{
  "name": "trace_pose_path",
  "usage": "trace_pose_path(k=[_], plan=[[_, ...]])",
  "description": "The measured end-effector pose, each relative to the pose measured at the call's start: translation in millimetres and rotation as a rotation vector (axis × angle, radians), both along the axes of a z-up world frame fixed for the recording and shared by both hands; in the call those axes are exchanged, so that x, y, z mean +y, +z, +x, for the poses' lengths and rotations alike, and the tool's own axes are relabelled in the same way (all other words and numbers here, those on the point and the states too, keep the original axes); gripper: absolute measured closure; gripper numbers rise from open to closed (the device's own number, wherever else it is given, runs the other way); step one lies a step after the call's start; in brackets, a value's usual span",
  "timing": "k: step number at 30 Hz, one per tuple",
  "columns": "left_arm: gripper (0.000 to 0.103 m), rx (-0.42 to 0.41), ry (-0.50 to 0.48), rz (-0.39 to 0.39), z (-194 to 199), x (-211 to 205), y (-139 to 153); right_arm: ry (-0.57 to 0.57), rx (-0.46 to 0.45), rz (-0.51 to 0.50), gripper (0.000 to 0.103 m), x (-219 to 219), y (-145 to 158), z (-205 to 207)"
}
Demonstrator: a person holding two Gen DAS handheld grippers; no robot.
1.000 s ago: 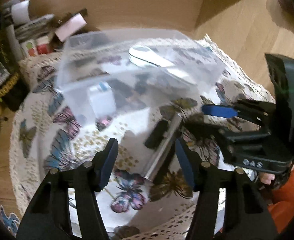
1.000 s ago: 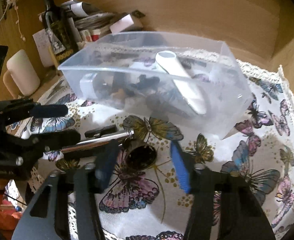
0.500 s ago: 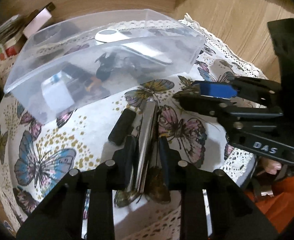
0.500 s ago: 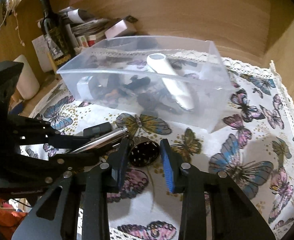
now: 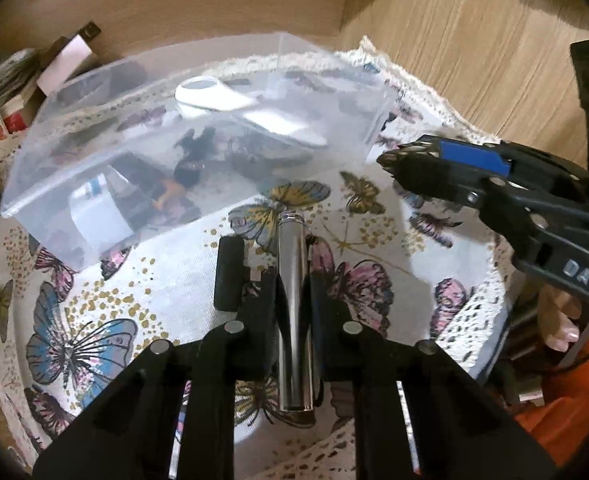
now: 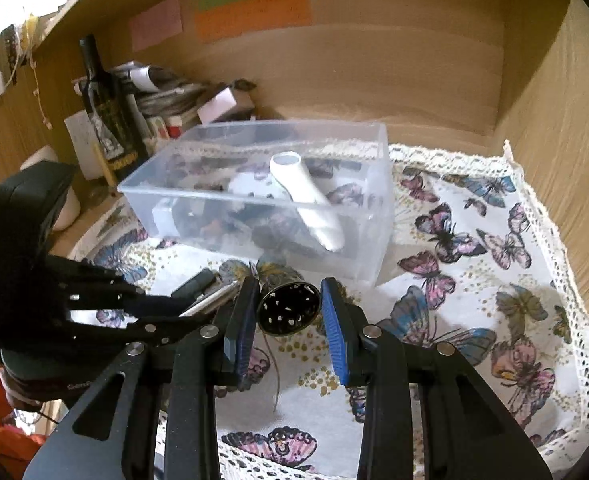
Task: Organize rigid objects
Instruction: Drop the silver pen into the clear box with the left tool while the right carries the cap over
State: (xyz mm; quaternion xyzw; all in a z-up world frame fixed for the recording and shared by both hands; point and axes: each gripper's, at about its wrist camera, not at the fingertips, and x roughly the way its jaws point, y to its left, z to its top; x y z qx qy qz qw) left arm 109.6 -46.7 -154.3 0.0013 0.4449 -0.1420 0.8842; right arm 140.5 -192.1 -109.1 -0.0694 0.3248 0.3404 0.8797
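My left gripper (image 5: 292, 280) is shut on a silver metal tube (image 5: 290, 320) that lies lengthwise between its fingers on the butterfly cloth. A small black block (image 5: 229, 272) lies just left of the tube. My right gripper (image 6: 288, 304) is shut on a dark perforated metal cup (image 6: 288, 310), held a little above the cloth with its open end toward the camera. Behind both stands a clear plastic box (image 6: 380, 184) holding a white handle-shaped object (image 6: 308, 204) and several dark items. The left wrist view shows the right gripper (image 5: 410, 158) beside the box (image 5: 34, 184).
The butterfly tablecloth (image 6: 494, 280) has a lace edge and sits in a wooden alcove. A dark bottle (image 6: 102, 108), stacked papers (image 6: 166, 96) and a white mug (image 6: 60, 204) crowd the back left. A person's hand (image 5: 558, 320) holds the right gripper.
My left gripper came forward and shut on the silver tube. My right gripper closed on the perforated cup and lifted it off the cloth.
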Motion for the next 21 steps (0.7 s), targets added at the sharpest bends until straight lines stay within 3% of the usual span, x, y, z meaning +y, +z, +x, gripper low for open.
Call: trace_pose_path(k=[9,21], plan=[[0.088,-0.169,0.046,-0.012,-19,19,55,-0.026,-0.059,0.047,0.074,1,25,6],[0.088,-0.336,0.186,-0.031,-5,73,115,-0.013,-0.118,0.060,0.074,31,49,32]])
